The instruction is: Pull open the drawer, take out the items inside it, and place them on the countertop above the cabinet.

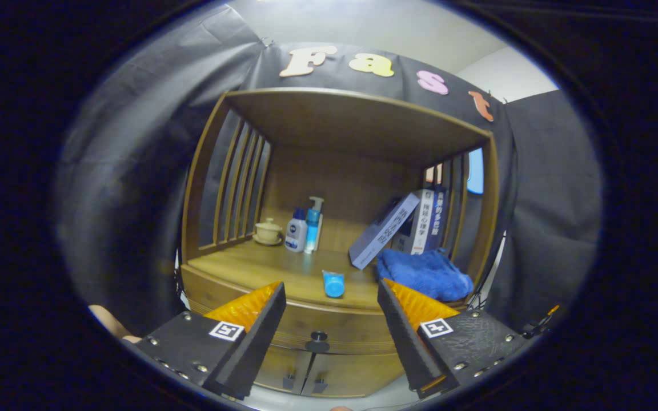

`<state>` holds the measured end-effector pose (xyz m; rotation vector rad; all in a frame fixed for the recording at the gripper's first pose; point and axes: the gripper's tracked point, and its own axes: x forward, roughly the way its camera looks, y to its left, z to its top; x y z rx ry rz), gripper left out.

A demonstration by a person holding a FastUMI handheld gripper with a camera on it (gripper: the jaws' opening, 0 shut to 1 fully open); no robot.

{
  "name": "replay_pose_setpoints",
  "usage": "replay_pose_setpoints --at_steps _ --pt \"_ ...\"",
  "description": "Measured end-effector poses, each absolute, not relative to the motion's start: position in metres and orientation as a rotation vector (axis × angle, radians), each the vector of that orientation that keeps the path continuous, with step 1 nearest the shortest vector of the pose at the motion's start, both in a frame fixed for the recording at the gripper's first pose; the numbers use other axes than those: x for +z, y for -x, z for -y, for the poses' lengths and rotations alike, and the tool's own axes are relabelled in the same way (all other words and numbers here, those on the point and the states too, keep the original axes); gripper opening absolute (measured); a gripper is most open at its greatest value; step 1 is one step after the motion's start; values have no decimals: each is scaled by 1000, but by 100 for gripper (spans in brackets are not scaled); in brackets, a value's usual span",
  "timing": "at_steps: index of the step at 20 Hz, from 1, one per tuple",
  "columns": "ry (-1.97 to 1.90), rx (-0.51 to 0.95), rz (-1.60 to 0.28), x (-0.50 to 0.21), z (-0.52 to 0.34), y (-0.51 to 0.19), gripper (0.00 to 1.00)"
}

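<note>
A: Drawer (329,328) status?

B: Shut, flush in the cabinet (340,371) front. Its dark round knob (318,337) sits between my fingers and just beyond them.

A: Gripper (332,288)?

B: Spread wide, holding nothing, not touching the knob.

A: Countertop (272,268)?

B: Carries a blue tube (333,283) near the front edge, a crumpled blue towel (427,274) just right of it, two pump bottles (305,228) and a small lidded cup (268,232) at the back, and books (406,228) leaning at the right.
</note>
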<state>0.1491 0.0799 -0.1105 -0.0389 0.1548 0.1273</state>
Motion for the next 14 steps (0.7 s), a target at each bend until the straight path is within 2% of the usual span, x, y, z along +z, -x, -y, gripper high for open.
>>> replay_pose_setpoints --at_steps 8,14 --pt "69 57 -113 -48 -32 -71 96" --pt "67 20 -94 -35 -16 -39 96"
